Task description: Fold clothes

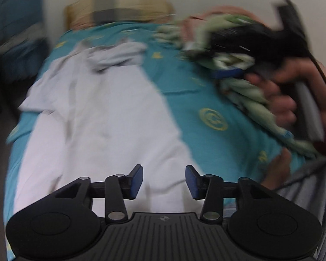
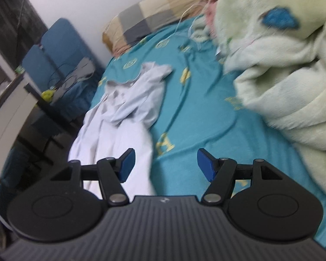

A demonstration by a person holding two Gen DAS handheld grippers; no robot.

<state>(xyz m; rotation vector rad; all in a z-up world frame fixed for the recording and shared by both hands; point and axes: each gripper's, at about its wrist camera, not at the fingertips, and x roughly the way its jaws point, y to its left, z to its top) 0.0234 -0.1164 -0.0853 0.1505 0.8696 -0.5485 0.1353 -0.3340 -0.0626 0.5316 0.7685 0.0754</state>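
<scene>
With both the left gripper point(image 1: 164, 181) and right gripper point(image 2: 165, 165) spread and empty, the limp, light white shirt point(image 1: 102, 117) is probably best pinched at a hem edge.

I'm seeing the white garment point(image 2: 117, 117) looking like thin, smooth woven cloth, matt, creasing softly. Teal bedsheet point(image 2: 197, 113) is reading as terry-like cloth w/ printed yellow motifs, matt. Green blanket point(image 2: 282, 69) is showing as thick fleece, fuzzy nap. Checked pillow point(image 2: 154, 19) is looking like plain woven fabric. Both grippers, left point(image 1: 164, 181) & right point(image 2: 165, 166), are showing matt black plastic w/ ribbed housing, shiny metal pivot pins, blue rubbery-looking pads point(image 2: 126, 165).
</scene>
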